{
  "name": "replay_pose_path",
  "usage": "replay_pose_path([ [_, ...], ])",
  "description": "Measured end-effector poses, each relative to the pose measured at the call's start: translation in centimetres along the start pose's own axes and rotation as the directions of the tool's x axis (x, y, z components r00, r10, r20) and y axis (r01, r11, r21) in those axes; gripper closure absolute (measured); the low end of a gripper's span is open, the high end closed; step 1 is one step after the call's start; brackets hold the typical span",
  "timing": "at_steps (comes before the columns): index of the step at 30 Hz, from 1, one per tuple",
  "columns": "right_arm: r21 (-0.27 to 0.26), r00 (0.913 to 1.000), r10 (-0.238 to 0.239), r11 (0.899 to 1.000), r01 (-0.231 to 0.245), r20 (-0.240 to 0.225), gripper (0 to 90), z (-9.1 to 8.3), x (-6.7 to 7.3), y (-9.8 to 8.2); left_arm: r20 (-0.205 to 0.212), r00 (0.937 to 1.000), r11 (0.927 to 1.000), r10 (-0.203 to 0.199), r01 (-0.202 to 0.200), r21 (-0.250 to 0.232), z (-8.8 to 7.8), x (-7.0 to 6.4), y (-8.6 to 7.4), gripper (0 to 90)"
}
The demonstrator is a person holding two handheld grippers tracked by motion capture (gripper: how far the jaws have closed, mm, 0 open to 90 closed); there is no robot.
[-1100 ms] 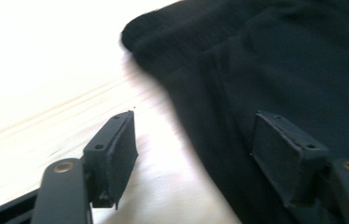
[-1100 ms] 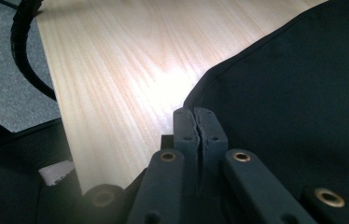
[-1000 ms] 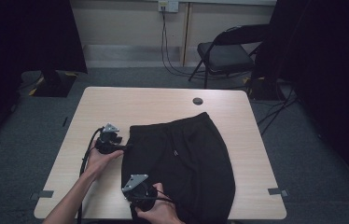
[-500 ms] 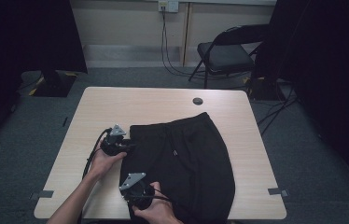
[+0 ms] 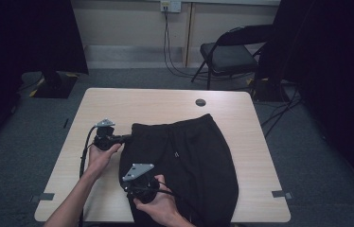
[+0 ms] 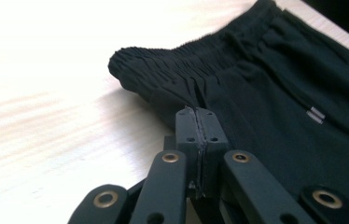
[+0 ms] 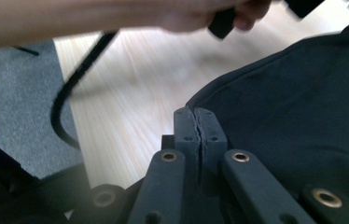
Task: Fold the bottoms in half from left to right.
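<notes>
A pair of black drawstring pants (image 5: 199, 156) lies flat on the light wooden table (image 5: 165, 106), waistband toward the far side. My left gripper (image 5: 130, 138) is at the waistband's left corner. Its jaws have just been closing and now pinch the gathered elastic (image 6: 163, 63), with fabric drawn up between the pads of the left gripper (image 6: 196, 114). My right gripper (image 5: 128, 188) is nearer the front, on the pants' left edge. In the right gripper view the jaws of the right gripper (image 7: 194, 114) are together on that edge of the dark cloth (image 7: 303, 93), which is lifted a little.
A round black cable grommet (image 5: 200, 102) sits near the table's far edge. A folding chair (image 5: 227, 54) stands behind the table. A black cable (image 5: 84, 156) loops from the left gripper across the table's left part. Grey carpet surrounds the table.
My left gripper slid right to the waistband corner and its jaws closed on the cloth. The right hand rose slightly with the pants' edge.
</notes>
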State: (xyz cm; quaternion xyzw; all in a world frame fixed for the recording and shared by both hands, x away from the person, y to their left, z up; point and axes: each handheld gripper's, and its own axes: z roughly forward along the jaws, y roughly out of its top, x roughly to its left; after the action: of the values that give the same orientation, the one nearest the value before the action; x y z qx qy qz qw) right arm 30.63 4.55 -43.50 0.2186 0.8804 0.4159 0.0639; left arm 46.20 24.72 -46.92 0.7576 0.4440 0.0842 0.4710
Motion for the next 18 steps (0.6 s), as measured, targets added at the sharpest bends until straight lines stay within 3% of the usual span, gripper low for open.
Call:
replay_pose_path([
  [2, -0.009, 1.0000, -0.003, 1.000, 0.003, 0.000, 88.6, -0.2, 0.0, 0.3, -0.004, 1.0000, 0.9999, 0.009, -0.009, -0.008, -0.7, 0.1, 0.5, 89.7],
  [5, -0.051, 0.9998, -0.017, 0.999, 0.017, 0.005, 88.6, -1.3, 0.3, 2.1, -0.009, 0.9998, 0.9981, -0.019, 0.019, -0.058, -2.3, 0.5, 2.0, 89.7],
  [12, -0.132, 1.0000, -0.008, 0.991, 0.007, -0.005, 88.7, -2.7, 0.2, 5.4, -0.033, 0.9994, 0.9917, 0.002, -0.006, -0.128, -5.6, 0.7, 5.4, 89.7],
  [18, -0.229, 0.9997, -0.024, 0.973, 0.023, 0.000, 88.8, -5.0, 0.4, 9.5, -0.062, 0.9980, 0.9836, -0.012, 0.001, -0.181, -9.1, 0.8, 7.8, 89.6],
])
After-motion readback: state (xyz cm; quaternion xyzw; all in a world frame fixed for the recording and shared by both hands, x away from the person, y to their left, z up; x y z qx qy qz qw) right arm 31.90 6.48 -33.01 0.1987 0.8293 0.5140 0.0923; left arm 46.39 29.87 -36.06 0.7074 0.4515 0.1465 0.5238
